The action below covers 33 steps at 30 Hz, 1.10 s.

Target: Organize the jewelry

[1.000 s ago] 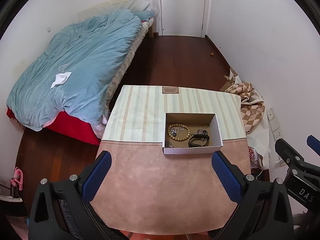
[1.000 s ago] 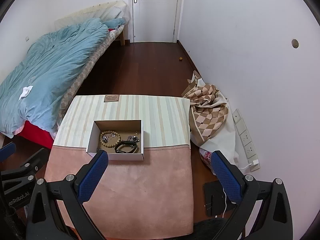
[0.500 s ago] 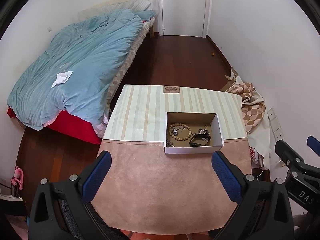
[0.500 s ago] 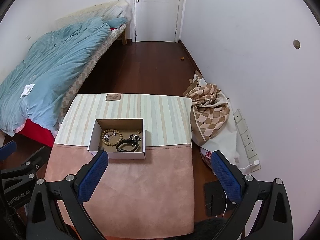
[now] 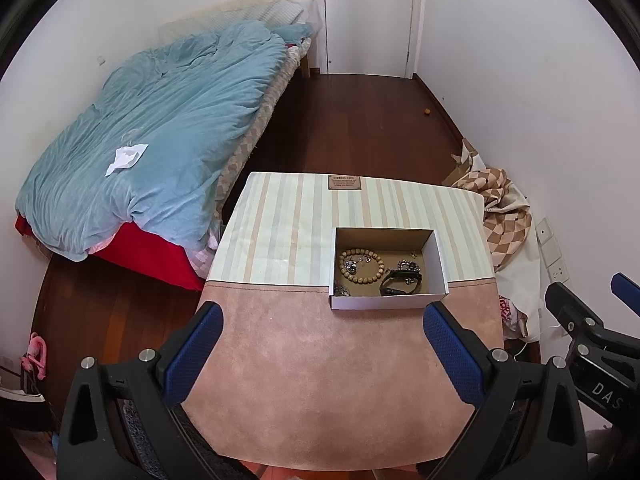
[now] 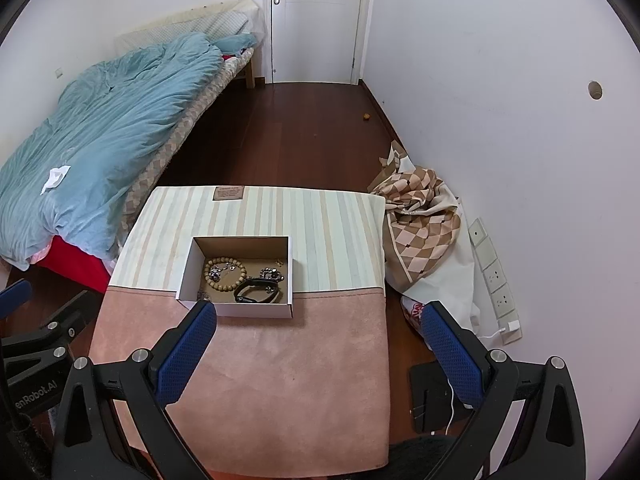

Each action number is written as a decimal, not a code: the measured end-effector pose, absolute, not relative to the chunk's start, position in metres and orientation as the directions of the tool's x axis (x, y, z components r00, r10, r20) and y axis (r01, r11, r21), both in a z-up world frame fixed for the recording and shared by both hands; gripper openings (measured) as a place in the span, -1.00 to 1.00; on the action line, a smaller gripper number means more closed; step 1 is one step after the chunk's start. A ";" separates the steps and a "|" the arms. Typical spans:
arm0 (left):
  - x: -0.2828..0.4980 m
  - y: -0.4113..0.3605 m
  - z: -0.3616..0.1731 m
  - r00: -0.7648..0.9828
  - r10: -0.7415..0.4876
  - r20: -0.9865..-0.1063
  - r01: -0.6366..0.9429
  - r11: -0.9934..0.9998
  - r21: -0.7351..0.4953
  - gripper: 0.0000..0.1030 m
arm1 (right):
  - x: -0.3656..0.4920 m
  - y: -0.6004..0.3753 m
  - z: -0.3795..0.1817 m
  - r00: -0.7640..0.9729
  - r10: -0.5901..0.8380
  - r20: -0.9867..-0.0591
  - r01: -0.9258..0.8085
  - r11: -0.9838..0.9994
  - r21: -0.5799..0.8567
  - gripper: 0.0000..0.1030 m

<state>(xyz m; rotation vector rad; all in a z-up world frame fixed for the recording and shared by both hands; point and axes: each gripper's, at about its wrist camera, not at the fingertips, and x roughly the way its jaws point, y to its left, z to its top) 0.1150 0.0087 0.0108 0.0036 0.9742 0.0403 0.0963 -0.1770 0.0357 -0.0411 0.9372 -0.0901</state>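
An open white cardboard box (image 5: 386,302) (image 6: 236,308) stands on the table where the striped cloth meets the pink cloth. Inside lie a wooden bead bracelet (image 5: 360,266) (image 6: 225,273), a black band (image 5: 400,283) (image 6: 258,291) and small silver pieces (image 5: 408,266) (image 6: 272,273). My left gripper (image 5: 322,334) is open and empty, held well above the pink cloth in front of the box. My right gripper (image 6: 320,332) is open and empty, to the right of the box. Each gripper shows at the edge of the other's view.
The table (image 5: 320,380) stands on a dark wood floor. A bed with a blue duvet (image 5: 160,128) lies to the left. A checked cloth heap (image 6: 420,216) and wall sockets (image 6: 494,272) are at the right. A white door (image 6: 316,20) is at the far end.
Both grippers have tilted slightly upward, so the box sits a little lower in each view. Both stay open and empty. The box and jewelry have not moved.
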 end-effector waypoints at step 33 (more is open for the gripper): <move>0.117 0.008 0.013 0.567 0.048 -0.822 -0.040 0.999 0.030 0.98 | 0.102 -0.175 0.040 0.594 -0.088 -0.799 0.050 0.996 -0.073 1.00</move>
